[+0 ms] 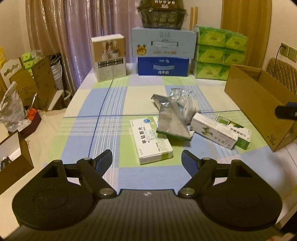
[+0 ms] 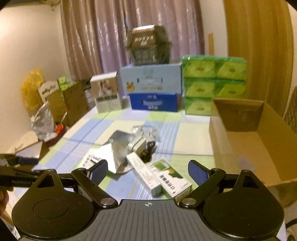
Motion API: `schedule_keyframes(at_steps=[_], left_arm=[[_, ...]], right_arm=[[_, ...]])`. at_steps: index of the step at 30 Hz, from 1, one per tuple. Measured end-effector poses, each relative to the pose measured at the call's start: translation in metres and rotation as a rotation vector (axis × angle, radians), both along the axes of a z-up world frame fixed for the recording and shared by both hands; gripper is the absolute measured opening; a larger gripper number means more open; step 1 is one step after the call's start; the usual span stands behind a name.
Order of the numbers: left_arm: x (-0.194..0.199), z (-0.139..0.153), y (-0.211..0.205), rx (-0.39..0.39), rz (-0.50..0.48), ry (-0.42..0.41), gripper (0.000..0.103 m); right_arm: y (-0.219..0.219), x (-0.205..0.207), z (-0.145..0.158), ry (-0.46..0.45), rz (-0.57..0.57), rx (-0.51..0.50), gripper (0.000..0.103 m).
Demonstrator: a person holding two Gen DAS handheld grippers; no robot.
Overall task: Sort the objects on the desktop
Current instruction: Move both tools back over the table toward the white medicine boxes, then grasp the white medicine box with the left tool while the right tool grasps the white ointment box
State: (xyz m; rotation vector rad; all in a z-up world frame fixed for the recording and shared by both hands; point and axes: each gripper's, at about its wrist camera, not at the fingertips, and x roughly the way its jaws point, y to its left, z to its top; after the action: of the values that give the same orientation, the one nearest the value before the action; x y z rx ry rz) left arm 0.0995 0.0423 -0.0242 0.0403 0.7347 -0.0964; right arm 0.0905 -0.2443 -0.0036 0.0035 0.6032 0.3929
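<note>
A small heap of objects lies mid-table on the checked cloth. It holds a white medicine box, a silver foil pouch, a long white box, a green-and-white box, crumpled clear plastic and a grey adapter with a black cable. My left gripper hangs open just short of the white medicine box. Open too, my right gripper hovers over the two long boxes. An open cardboard box stands to the right.
Along the table's far edge stand a white carton, stacked blue cartons topped by a dark basket, and green tissue packs. Cardboard boxes and bags crowd the floor at left. The left tool shows at the right view's left edge.
</note>
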Motion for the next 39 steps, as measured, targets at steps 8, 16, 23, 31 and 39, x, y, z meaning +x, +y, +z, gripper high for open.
schedule_keyframes(at_steps=[8, 16, 23, 31, 39], left_arm=[[0.034, -0.039, -0.008, 0.025, -0.05, 0.05, 0.083], [0.067, -0.067, -0.019, 0.028, -0.044, 0.065, 0.084], [0.092, -0.086, -0.022, 0.04, -0.02, 0.087, 0.084], [0.096, -0.091, -0.023, 0.049, -0.013, 0.106, 0.074], [0.075, -0.083, -0.021, 0.07, 0.003, 0.131, 0.068]], right_arm=[[0.017, 0.027, -0.061, 0.041, 0.048, -0.187, 0.09], [0.032, 0.059, -0.097, 0.076, 0.173, -0.265, 0.081], [0.05, 0.075, -0.111, 0.078, 0.222, -0.315, 0.066], [0.064, 0.079, -0.117, 0.071, 0.244, -0.372, 0.046], [0.057, 0.067, -0.107, 0.151, 0.217, -0.255, 0.023]])
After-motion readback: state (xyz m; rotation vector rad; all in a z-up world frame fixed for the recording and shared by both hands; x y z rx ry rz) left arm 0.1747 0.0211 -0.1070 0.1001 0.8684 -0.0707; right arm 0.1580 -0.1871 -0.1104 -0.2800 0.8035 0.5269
